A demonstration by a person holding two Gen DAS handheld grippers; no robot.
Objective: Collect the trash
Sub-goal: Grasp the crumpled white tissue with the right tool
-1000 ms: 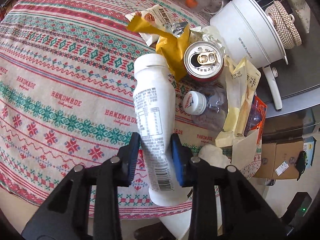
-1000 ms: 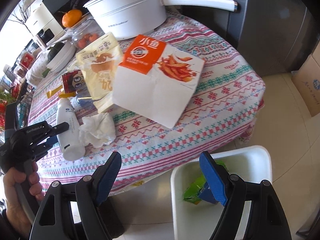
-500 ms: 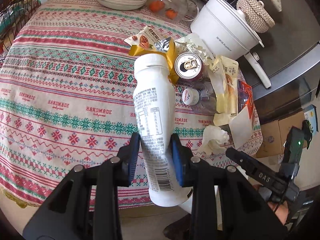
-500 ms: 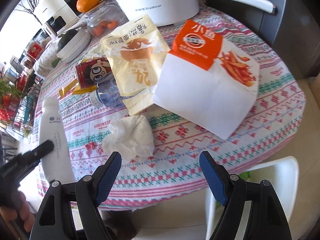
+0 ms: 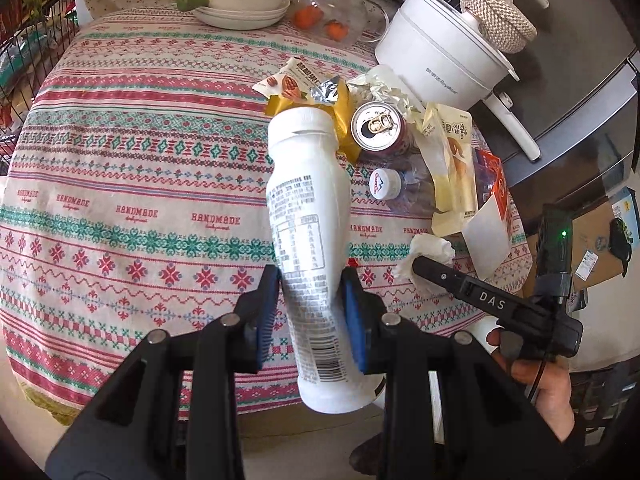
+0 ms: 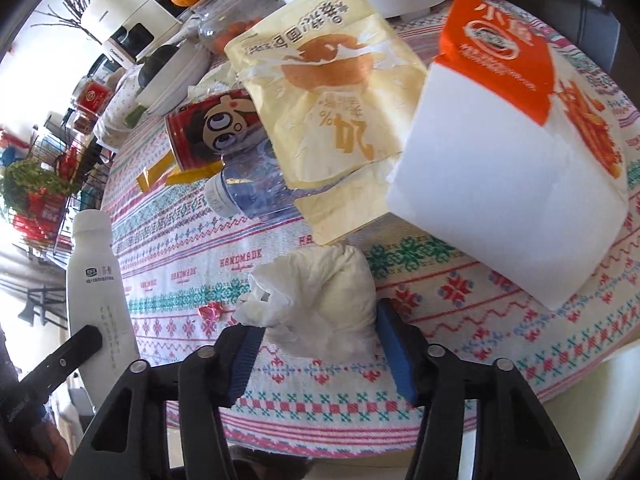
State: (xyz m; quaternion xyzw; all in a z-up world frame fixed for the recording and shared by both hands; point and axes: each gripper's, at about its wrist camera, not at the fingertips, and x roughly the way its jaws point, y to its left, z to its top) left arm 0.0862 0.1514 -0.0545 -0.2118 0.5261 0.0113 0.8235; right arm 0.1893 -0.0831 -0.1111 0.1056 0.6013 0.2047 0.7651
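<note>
My left gripper (image 5: 310, 312) is shut on a white plastic bottle (image 5: 306, 232) and holds it upright off the table's near edge; the bottle also shows in the right wrist view (image 6: 98, 288). My right gripper (image 6: 318, 344) is open, its jaws on either side of a crumpled white tissue (image 6: 320, 300) lying on the patterned tablecloth (image 6: 180, 236). The tissue also shows in the left wrist view (image 5: 430, 252). Behind it lie a red can (image 6: 200, 128), a crushed clear bottle (image 6: 248, 188), a yellow snack bag (image 6: 332, 96) and an orange-and-white bag (image 6: 508, 152).
A white electric pot (image 5: 436, 52) stands at the table's far right. A bowl stack (image 5: 244, 4) and a glass jar with oranges (image 5: 328, 20) stand at the back. Foil and gold wrappers (image 5: 340, 108) lie by the can. Cardboard boxes (image 5: 596, 240) sit on the floor.
My left gripper has pulled back from the table with the white bottle. My right gripper has moved in over the table edge, and its open jaws now flank the tissue.
</note>
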